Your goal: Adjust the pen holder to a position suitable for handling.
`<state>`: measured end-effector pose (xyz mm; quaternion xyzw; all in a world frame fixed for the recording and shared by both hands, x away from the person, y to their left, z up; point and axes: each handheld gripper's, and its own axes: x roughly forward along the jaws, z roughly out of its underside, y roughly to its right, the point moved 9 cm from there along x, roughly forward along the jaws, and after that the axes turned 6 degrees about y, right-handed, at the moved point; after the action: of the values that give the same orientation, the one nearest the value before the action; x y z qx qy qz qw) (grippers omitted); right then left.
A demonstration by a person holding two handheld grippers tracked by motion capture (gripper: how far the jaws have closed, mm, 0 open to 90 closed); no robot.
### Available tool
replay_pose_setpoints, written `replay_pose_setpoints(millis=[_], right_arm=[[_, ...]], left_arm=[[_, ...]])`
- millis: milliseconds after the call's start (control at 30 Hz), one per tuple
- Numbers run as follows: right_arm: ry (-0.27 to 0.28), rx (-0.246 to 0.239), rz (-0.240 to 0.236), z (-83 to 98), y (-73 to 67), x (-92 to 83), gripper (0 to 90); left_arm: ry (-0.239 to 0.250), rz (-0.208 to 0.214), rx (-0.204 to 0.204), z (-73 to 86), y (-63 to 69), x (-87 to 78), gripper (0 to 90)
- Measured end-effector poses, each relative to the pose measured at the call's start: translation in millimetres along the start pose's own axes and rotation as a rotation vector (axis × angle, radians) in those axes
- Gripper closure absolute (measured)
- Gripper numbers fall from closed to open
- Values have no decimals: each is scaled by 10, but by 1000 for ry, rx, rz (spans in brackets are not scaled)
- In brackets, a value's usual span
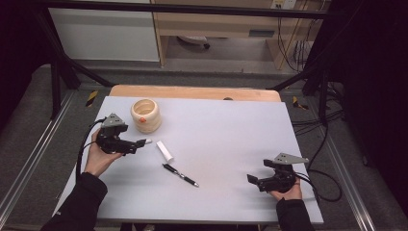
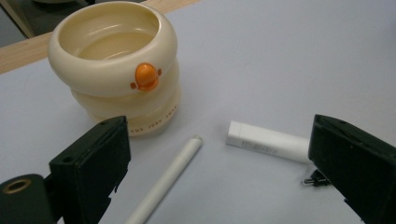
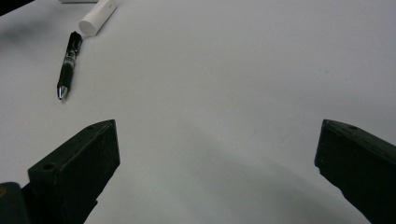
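Note:
A cream duck-faced cup (image 1: pixel 146 115) (image 2: pixel 116 65) stands upright at the mat's far left. A thin white stick (image 2: pixel 168 179) lies on the mat between the wide-apart jaws of my left gripper (image 2: pixel 219 128) (image 1: pixel 138 143), its tip (image 1: pixel 148 141) poking out toward the centre. A short white tube (image 1: pixel 164 150) (image 2: pixel 268 141) (image 3: pixel 97 17) lies just beyond it. A black pen (image 1: pixel 180 174) (image 3: pixel 69 63) lies mid-mat, and its end (image 2: pixel 317 179) peeks past my left gripper's right jaw. My right gripper (image 1: pixel 254 180) (image 3: pixel 218 126) is open at the near right, nothing between its jaws.
The grey mat (image 1: pixel 226 130) covers a wooden table (image 1: pixel 192 91). Black cables (image 1: pixel 322 187) trail off the right edge. Frame posts (image 1: pixel 55 82) stand at the far corners.

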<state>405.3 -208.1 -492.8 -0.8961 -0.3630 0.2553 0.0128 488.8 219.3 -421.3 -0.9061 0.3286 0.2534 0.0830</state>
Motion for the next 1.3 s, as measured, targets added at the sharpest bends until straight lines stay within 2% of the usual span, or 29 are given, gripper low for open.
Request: replay_pose_setpoints(millis=[367, 633, 1100, 1233, 1300], right_arm=[[-1, -5, 0, 2, 3, 3, 6], [2, -9, 1, -4, 8, -4, 7], [3, -9, -1, -5, 3, -5, 7], [4, -10, -2, -6, 3, -6, 7], [2, -8, -3, -3, 0, -6, 7]], left_arm=[[-16, -32, 18, -220, -121, 139, 78], [-28, -47, 20, -376, -219, 306, 117], [-45, -70, 38, -473, -342, 587, 293], [-57, -82, 59, -456, -355, 665, 329], [-65, -78, 57, -438, -358, 699, 379]])
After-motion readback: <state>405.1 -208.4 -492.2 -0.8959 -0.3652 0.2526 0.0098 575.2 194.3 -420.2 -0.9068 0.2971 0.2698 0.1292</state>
